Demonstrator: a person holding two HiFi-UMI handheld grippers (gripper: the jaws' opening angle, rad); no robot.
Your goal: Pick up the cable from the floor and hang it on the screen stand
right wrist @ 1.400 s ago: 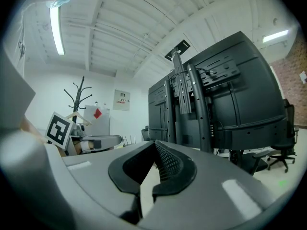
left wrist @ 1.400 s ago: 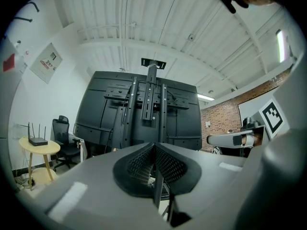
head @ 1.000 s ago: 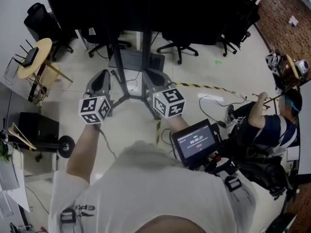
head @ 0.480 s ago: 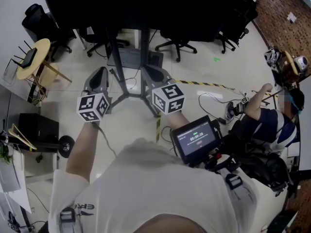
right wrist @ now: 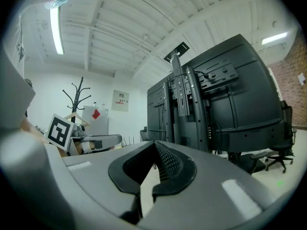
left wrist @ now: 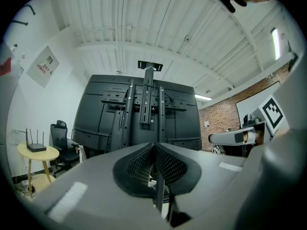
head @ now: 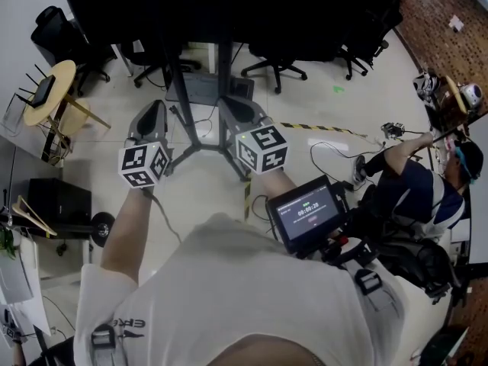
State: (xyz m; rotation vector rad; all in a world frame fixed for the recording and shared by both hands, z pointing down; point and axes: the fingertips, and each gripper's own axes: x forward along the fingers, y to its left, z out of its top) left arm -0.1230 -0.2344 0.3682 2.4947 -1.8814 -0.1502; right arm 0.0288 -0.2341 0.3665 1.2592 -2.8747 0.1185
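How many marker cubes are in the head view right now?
2: the left cube sits on the left gripper, and the right cube on the right gripper, both in front of the stand. None seems hidden.

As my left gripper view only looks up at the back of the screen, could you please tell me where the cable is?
Observer: In the head view a thin dark cable lies on the floor, right of the screen stand.
Operator: Thank you. Is the right gripper free?
Observer: Yes, the right gripper is shut, with nothing between its jaws.
Operator: Is anyone nearby?
Observer: A person sits low at the head view's right edge, close to that cable.
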